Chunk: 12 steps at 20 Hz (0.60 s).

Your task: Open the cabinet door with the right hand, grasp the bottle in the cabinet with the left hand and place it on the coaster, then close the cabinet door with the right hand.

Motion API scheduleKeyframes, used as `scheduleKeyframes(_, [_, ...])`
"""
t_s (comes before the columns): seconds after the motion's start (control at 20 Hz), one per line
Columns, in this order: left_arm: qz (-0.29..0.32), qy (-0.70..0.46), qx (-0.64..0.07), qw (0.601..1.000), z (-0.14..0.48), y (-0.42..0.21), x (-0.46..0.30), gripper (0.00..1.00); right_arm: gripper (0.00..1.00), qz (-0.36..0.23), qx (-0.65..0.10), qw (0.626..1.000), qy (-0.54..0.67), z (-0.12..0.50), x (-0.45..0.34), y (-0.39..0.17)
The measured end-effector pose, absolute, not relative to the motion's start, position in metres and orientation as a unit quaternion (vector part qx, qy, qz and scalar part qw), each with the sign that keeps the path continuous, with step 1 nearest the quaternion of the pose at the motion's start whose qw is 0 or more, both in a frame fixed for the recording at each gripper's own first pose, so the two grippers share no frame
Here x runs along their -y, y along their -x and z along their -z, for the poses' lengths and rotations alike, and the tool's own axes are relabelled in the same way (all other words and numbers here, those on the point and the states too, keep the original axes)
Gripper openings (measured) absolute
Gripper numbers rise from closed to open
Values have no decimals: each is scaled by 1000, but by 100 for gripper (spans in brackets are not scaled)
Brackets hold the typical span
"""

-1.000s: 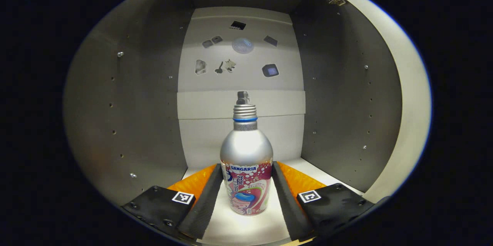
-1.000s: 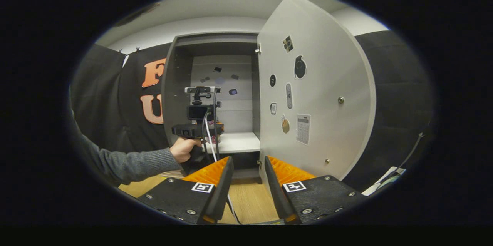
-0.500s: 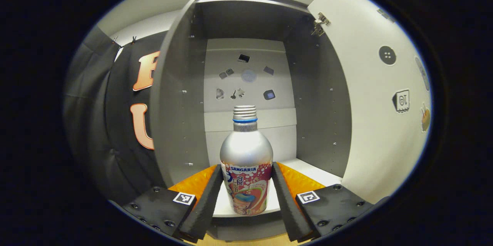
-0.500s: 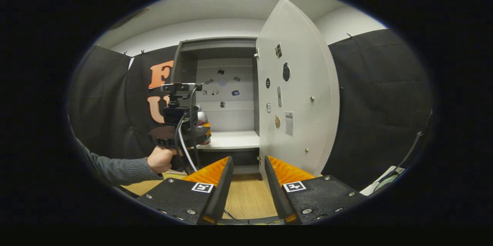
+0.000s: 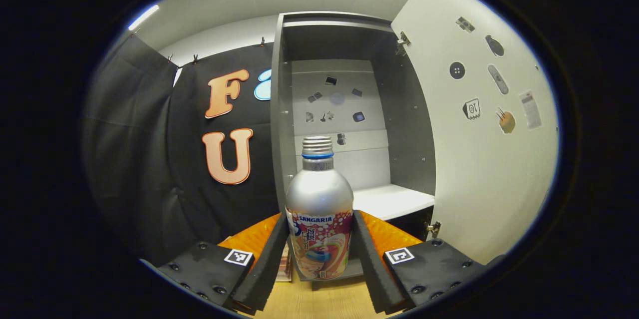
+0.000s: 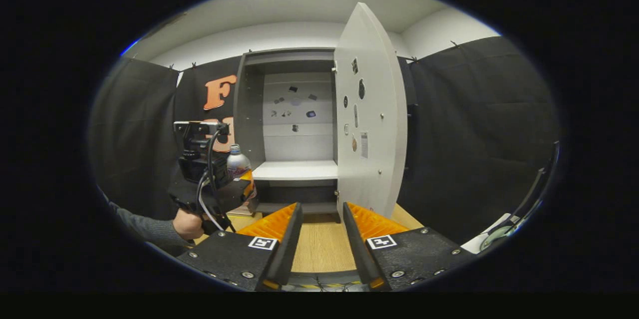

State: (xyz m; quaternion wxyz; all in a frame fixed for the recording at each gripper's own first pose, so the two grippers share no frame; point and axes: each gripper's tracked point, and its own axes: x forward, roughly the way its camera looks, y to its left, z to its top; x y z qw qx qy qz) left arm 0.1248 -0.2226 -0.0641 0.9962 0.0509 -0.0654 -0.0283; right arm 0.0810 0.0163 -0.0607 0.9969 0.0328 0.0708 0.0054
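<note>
Black booth cloth hangs either side of the grey cabinet, and its door stands swung wide on the right, so step 1 looks done. Step 2 is half done: the left tongs are clamped on the aluminium drink bottle, both pads pressing its printed lower body, one on each flank. The bottle sits upright between them, capped neck up, clear of the white shelf and hanging above the wooden worktop. From the right gripper view we get the wider angle: the left tongs and the hand holding them are out in front of the cabinet, off its left edge, with the bottle poking up just ahead of the camera mount. The right tongs hang low in front of the cabinet, narrowly parted with nothing between them, well short of the door.

Left to do, by my read: set the bottle on the coaster, then push the door shut with the right tongs. Something flat lies on the worktop beside the left pad, possibly the coaster, though it is too hidden to call.
</note>
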Motion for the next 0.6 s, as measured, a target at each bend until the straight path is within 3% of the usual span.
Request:
scheduleKeyframes(0.1, [24, -54, 49, 997, 90, -107, 214, 82, 48, -11, -79, 996, -35, 67, -17, -75])
scheduleKeyframes(0.55, [30, -57, -19, 998, 218, -48, 201, 82, 55, -45, -160, 985, -45, 130, -44, -65])
scheduleKeyframes(0.6, [31, -54, -23, 998, 228, -47, 200, 82, 51, -50, -169, 983, -51, 137, -48, -68])
